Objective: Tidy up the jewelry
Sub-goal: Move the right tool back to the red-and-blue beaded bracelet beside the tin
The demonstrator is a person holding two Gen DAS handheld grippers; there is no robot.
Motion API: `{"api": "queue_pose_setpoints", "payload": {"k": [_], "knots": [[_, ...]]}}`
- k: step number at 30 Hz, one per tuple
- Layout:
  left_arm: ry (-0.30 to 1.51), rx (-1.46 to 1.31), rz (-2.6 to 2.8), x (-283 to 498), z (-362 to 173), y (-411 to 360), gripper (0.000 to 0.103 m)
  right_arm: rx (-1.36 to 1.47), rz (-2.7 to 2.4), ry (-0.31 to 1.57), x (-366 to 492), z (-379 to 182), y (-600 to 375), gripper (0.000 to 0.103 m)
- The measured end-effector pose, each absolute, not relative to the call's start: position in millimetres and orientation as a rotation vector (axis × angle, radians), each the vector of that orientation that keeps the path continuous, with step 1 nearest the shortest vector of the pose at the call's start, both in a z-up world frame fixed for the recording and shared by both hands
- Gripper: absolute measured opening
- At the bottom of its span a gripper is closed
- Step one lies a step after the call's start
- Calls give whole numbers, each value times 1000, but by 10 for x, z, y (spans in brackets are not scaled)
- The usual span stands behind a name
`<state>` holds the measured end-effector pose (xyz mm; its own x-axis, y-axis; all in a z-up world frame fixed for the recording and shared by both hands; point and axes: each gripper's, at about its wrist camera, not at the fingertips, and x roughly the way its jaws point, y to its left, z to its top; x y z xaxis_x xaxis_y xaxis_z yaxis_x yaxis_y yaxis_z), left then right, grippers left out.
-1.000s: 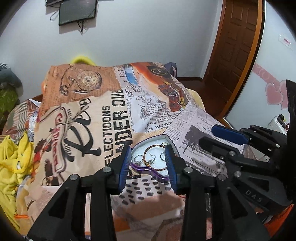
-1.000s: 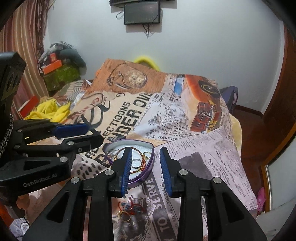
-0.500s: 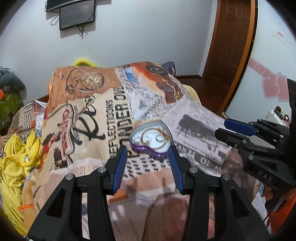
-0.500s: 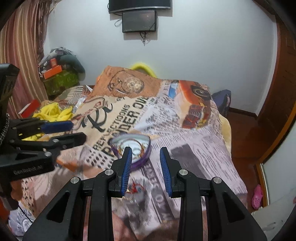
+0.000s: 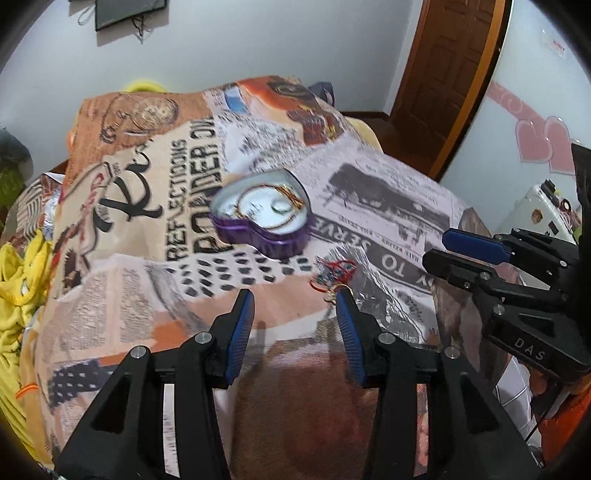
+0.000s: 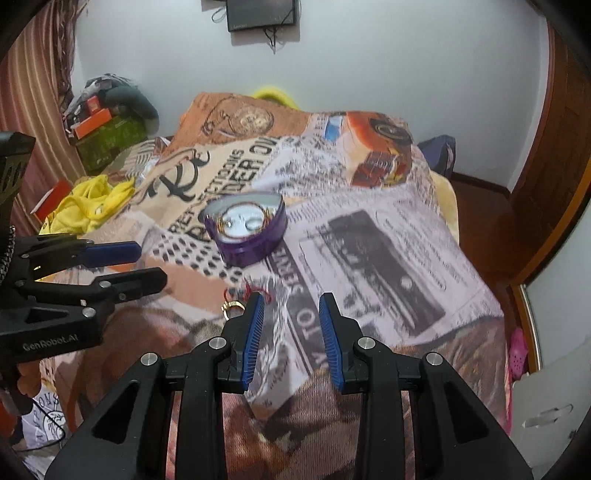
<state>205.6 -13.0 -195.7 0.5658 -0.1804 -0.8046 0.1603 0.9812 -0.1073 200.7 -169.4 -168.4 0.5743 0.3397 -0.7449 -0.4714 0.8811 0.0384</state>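
Note:
A purple heart-shaped tin (image 5: pixel 264 218) lies open on the printed blanket, with gold bangles and rings inside; it also shows in the right wrist view (image 6: pixel 246 228). A small heap of red-thread and gold jewelry (image 5: pixel 334 275) lies on the blanket in front of the tin, also in the right wrist view (image 6: pixel 242 297). My left gripper (image 5: pixel 293 304) is open and empty, held back from the tin, its right finger beside the heap. My right gripper (image 6: pixel 291 306) is open and empty, just right of the heap.
The blanket (image 5: pixel 155 206) covers a bed that drops off at the right edge (image 6: pixel 491 302). Yellow cloth (image 6: pixel 85 201) and boxes (image 6: pixel 107 136) lie at the left. A wooden door (image 5: pixel 447 70) stands at the right. A dark screen (image 6: pixel 260 13) hangs on the wall.
Both grippers have pulled back and up from the tin, which now lies farther off. The loose jewelry heap has come into the left wrist view. Both stay open.

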Motion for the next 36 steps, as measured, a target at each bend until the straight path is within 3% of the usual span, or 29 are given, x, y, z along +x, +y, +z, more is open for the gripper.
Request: {"api": "queue_pose_setpoints", "payload": {"k": [9,15,22,36], "knots": [[1007,-16,-224,2255,-2276,-334,44,-138,470,878,2047,-1813,-1835,28],[1054,-55,-257,2375,-2410,-358,19,-124,468,889,2102,-1852,-1878,28],[1055,-51,-268,2404,-2416,-406,7,-118,476,899,2135,-1913,-1837,28],[944,-69,-193,2168,-2087,3,6,-134,560,941,2322,-2019,-1438,28]]}}
